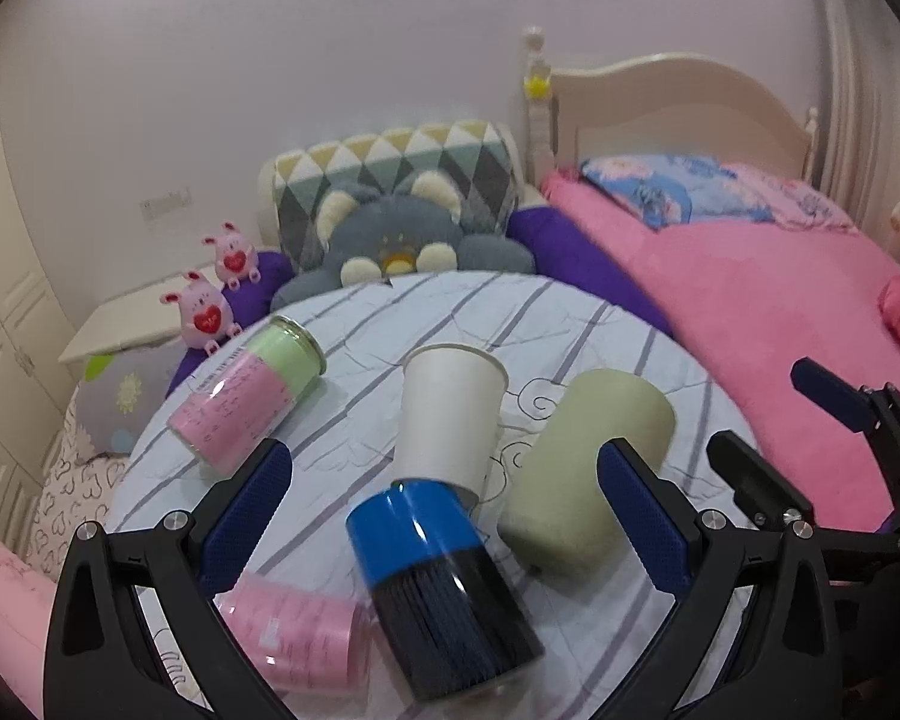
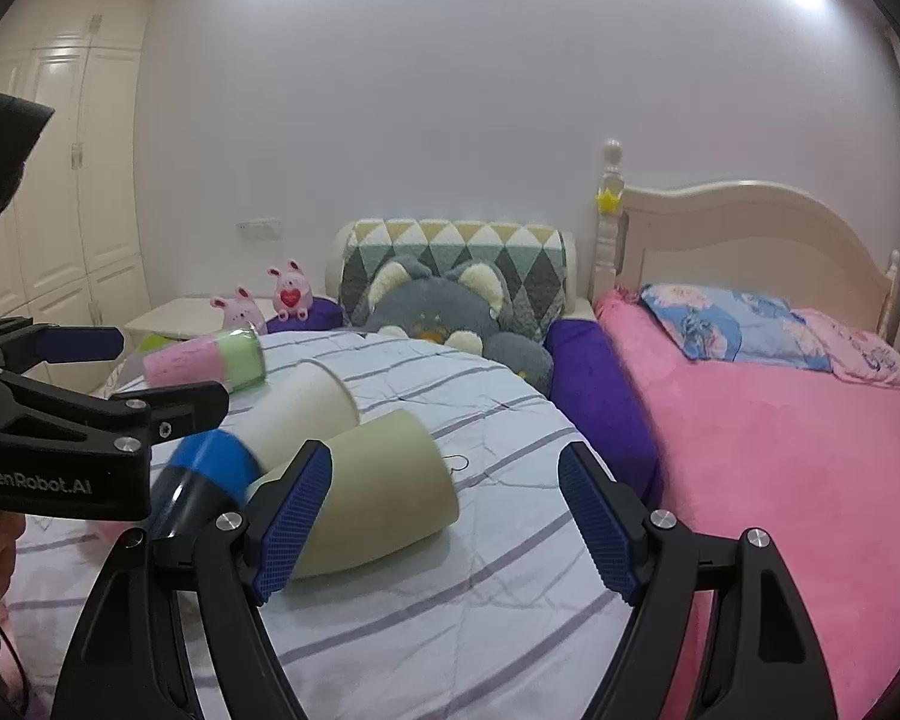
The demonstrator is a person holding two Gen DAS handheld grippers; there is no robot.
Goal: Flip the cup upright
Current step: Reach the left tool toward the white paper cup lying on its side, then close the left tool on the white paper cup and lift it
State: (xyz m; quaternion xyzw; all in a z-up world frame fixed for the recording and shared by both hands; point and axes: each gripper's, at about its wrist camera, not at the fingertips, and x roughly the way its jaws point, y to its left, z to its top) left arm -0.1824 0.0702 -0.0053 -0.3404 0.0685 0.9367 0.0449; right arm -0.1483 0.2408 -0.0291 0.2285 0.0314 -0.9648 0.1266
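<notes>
Several cups lie on their sides on a round table with a striped cloth (image 1: 570, 324). A blue and black cup (image 1: 438, 582) lies between the open fingers of my left gripper (image 1: 444, 528), untouched. A white paper cup (image 1: 450, 414), a pale green cup (image 1: 588, 474), a pink and green glass jar (image 1: 252, 402) and a pink cup (image 1: 300, 642) lie around it. In the right wrist view my right gripper (image 2: 444, 522) is open and empty, its left finger beside the pale green cup (image 2: 384, 486). The blue cup (image 2: 204, 480) and white cup (image 2: 306, 402) lie left of it.
A bed with a pink blanket (image 2: 780, 450) stands right of the table. A grey plush toy (image 1: 402, 240), a patterned cushion (image 1: 402, 174) and pink pig toys (image 1: 207, 315) sit behind the table. The left gripper body (image 2: 60, 420) shows in the right wrist view.
</notes>
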